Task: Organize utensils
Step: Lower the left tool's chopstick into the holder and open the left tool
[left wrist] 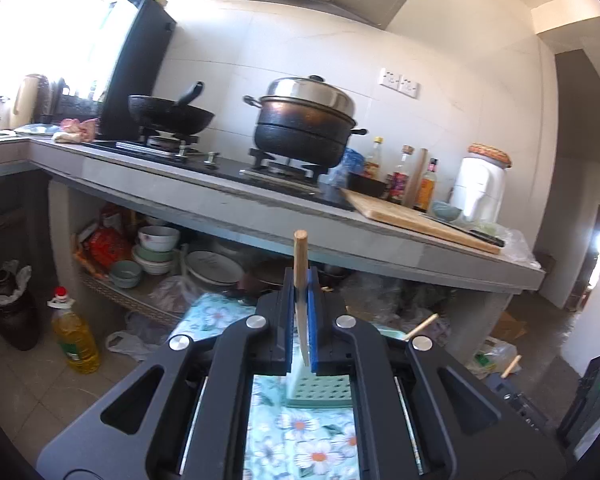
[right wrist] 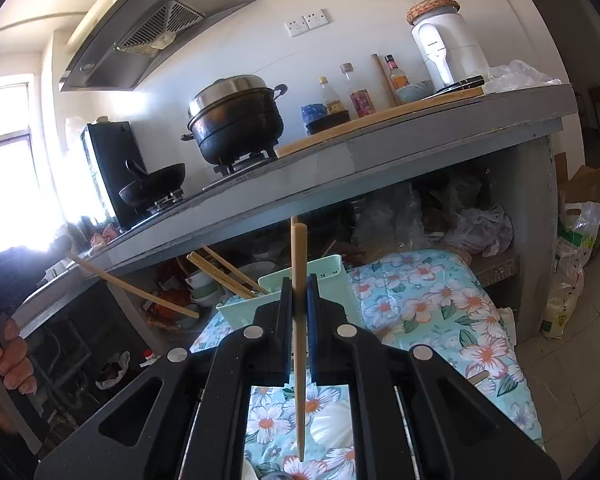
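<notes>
Left gripper (left wrist: 301,312): clenched on a wooden-handled knife (left wrist: 300,264), which is held upright between the blue pads, handle end up and blade running down; it is carried above the green holder.
Right gripper (right wrist: 299,308): clenched on a single wooden chopstick (right wrist: 299,320), held near upright, its tapered tip pointing down toward the floral cloth (right wrist: 420,300); it is poised just in front of the green holder.
Green holder (right wrist: 300,280): a mint perforated utensil holder, set on the floral cloth below the counter (right wrist: 340,160).
Already placed: a pair of chopsticks (right wrist: 224,272) is seen leaning out of the holder's left compartment.
Left to do: both carried pieces are judged not yet stowed; a further stick (left wrist: 422,326) is seen lying to the right of the holder and another one (left wrist: 512,366) farther right.
Progress: judged partway, with at least four utensils outstanding.
Person: a hand (right wrist: 12,356) is seen well left of the holder.
</notes>
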Tool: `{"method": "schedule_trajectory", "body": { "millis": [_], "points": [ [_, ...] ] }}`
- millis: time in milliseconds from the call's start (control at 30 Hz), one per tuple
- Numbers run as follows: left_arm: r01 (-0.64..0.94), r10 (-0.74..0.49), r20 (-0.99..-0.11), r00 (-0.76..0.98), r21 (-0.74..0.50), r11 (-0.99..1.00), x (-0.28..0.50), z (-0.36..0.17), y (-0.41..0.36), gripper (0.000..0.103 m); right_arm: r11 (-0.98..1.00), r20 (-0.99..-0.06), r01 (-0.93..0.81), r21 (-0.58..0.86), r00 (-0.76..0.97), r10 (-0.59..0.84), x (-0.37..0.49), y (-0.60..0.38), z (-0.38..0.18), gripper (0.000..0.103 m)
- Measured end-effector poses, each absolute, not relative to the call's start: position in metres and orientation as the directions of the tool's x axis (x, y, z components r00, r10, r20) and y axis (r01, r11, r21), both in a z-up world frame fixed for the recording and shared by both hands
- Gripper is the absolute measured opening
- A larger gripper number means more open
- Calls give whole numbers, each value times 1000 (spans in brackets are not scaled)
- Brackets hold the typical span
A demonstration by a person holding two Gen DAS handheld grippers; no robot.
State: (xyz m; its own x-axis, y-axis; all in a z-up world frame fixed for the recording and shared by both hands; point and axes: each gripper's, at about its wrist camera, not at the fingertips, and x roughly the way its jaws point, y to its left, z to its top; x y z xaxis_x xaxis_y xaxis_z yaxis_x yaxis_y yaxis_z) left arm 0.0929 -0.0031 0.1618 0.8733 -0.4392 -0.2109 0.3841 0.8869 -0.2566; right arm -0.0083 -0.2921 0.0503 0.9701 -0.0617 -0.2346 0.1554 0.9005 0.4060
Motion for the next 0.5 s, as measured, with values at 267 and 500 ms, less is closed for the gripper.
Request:
{"method": "schedule_trajectory", "body": {
  "millis": [267, 500],
  "points": [
    [461, -505, -164, 847, -245, 853, 99, 180, -55, 4, 891, -249, 152, 429, 968, -46, -2, -306, 46, 7],
    [478, -507, -171, 845, -184, 859, 123, 184, -98, 4, 886, -245, 157, 436, 968, -51, 3, -314, 47, 7]
  ]
}}
